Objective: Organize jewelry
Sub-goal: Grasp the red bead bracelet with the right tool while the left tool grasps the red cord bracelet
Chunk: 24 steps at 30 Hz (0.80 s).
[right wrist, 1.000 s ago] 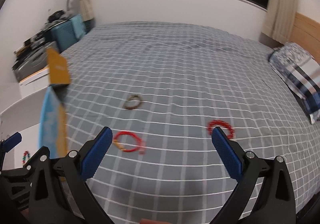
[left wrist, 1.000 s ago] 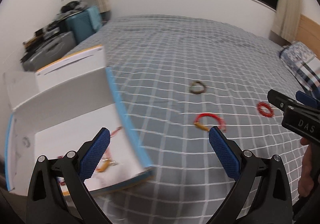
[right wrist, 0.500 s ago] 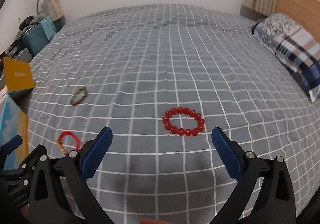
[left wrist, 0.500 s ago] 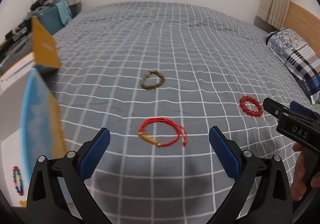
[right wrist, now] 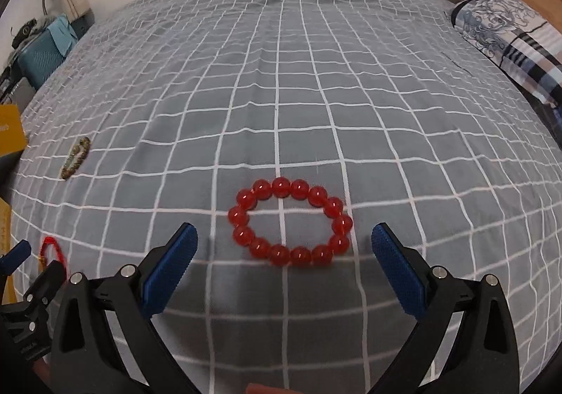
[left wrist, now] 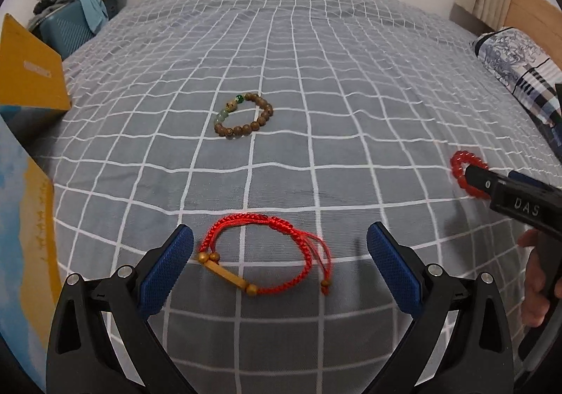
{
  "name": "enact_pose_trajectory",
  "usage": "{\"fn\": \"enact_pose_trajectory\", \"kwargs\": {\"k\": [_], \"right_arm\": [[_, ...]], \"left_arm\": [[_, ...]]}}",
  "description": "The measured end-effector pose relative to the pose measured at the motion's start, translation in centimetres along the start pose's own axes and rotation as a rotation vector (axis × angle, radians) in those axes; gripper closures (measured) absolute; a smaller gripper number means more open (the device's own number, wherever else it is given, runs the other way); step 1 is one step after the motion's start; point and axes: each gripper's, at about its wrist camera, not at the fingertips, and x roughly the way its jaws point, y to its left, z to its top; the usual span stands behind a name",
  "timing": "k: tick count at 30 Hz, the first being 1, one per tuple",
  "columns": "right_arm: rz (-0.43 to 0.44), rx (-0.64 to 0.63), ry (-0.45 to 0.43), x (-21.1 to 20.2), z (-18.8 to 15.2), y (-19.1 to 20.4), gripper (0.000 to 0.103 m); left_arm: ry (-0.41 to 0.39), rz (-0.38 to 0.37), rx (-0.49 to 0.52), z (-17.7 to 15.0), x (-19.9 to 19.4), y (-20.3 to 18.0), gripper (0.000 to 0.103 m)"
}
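Left wrist view first, and we have our left gripper [left wrist: 280,255] spread wide, nothing between the blue pads [left wrist: 165,272], hanging low over the grey checked bedspread [left wrist: 298,84]. Right between those pads lies the red cord bracelet [left wrist: 267,255], flat on the cover, its wooden tube bead toward us and its knotted tails trailing to the right. We cannot tell whether the left pad touches the cord; it sits just beside it. Further up the bed, well apart, there's the brown wooden bead bracelet [left wrist: 244,115] with a few green beads on its left side. Off at the right edge we see our right gripper [left wrist: 491,183] from the side, its tip over the red bead bracelet [left wrist: 463,165]. At the left edge stands an open box with a yellow flap [left wrist: 30,74].

Over to the right wrist view: our right gripper [right wrist: 284,253] is released too, pads [right wrist: 397,271] far apart, holding nothing. The red bead bracelet [right wrist: 289,221] lies as a full ring on the bedspread [right wrist: 316,95], just ahead of the gap and framed between the two fingers, untouched. The brown bracelet [right wrist: 75,157] shows far left, and a sliver of the red cord bracelet [right wrist: 52,248] peeks out by the left gripper's tip [right wrist: 15,255]. A patterned pillow [right wrist: 509,39] sits at the upper right.
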Motion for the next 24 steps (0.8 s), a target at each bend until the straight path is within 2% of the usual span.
{"fn": "enact_pose_trajectory", "kwargs": {"k": [4,10,15,17,18,20,22,23,24], "right_arm": [[0.022,0.013,0.029,1.1,0.1,-0.2,0.008],[0.0,0.0,0.049,2.2,0.3,-0.1,0.008],[-0.01,0.003,0.057,2.4,0.3,-0.1,0.023],[-0.003,0.005,0.058,2.4,0.4,-0.2,0.036],[-0.003,0.004,0.058,2.3,0.4,-0.2,0.04],[0.001,0.003,0.057,2.2,0.4,-0.2,0.056],[-0.002,-0.003,0.057,2.0,0.3,-0.2,0.065],[-0.002,-0.005,0.057,1.9,0.2,-0.2,0.069],[-0.001,-0.008,0.057,1.9,0.2,-0.1,0.072]], "left_arm": [[0.011,0.006,-0.005,0.0,0.8,0.3,0.006],[0.046,-0.016,-0.006,-0.3,2.5,0.8,0.006],[0.044,-0.027,-0.01,-0.3,2.6,1.0,0.008],[0.05,-0.016,-0.004,-0.4,2.6,0.9,0.013],[0.05,-0.008,0.001,-0.4,2.5,0.8,0.018],[0.046,-0.008,0.007,-0.4,2.3,0.7,0.029],[0.042,-0.011,0.015,-0.5,1.9,0.5,0.043],[0.042,-0.01,0.017,-0.5,1.8,0.4,0.047],[0.041,-0.007,0.018,-0.5,1.6,0.4,0.06]]}}
